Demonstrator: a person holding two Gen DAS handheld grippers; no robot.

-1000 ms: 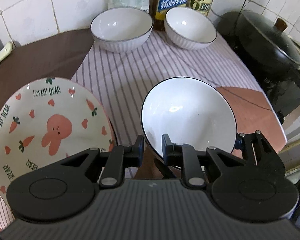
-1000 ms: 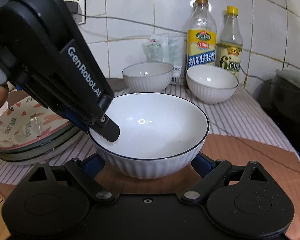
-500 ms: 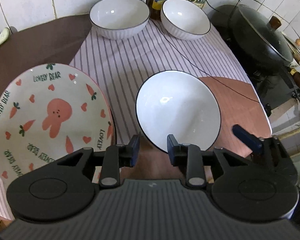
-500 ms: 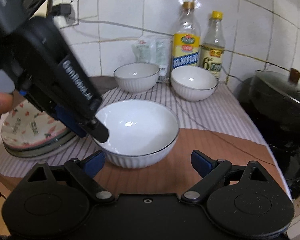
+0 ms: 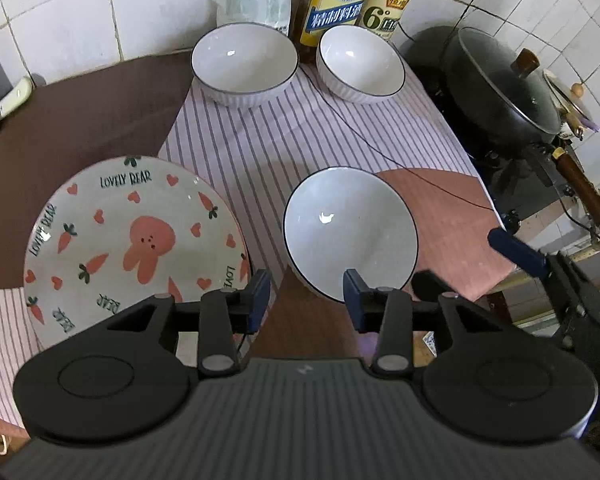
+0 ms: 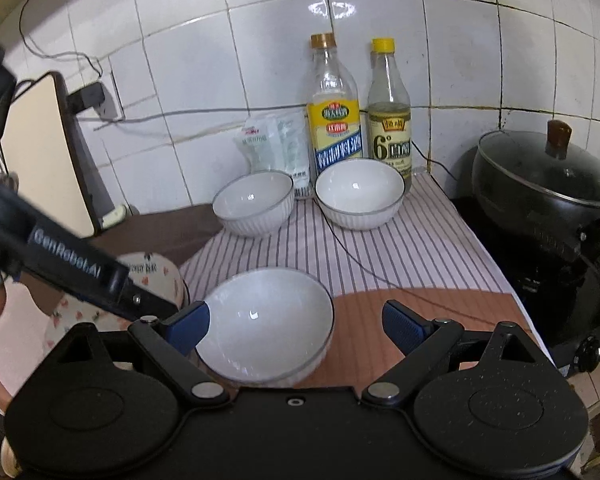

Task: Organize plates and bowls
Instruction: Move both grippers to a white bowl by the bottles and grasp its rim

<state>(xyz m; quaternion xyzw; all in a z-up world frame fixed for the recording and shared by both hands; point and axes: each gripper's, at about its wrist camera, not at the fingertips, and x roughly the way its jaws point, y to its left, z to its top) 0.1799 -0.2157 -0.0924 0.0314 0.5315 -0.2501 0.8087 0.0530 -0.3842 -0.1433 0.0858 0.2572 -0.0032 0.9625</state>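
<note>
Left claw (image 5: 306,300) just been opening, nothing between its pads; right claw (image 6: 296,326) spread wide, empty. Near bowl (image 5: 350,236) released at centre frame on the worktop (image 5: 452,232), beside carrot plate (image 5: 132,244). Next, probably: fetching two far bowls (image 5: 244,64) at upper centre for stacking. Striped cloth (image 5: 300,136), tiled wall, wok at right.

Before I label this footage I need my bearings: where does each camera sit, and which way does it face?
Left wrist: on the left gripper, looking steeply down at the near bowl and carrot plate; its own fingers show, open, just widened, empty.
Right wrist: on the right gripper, looking more level toward the tiled wall; its fingers show open, with the left gripper crossing at left.
Shared: near bowl, two far bowls, bottles, wok.
</note>
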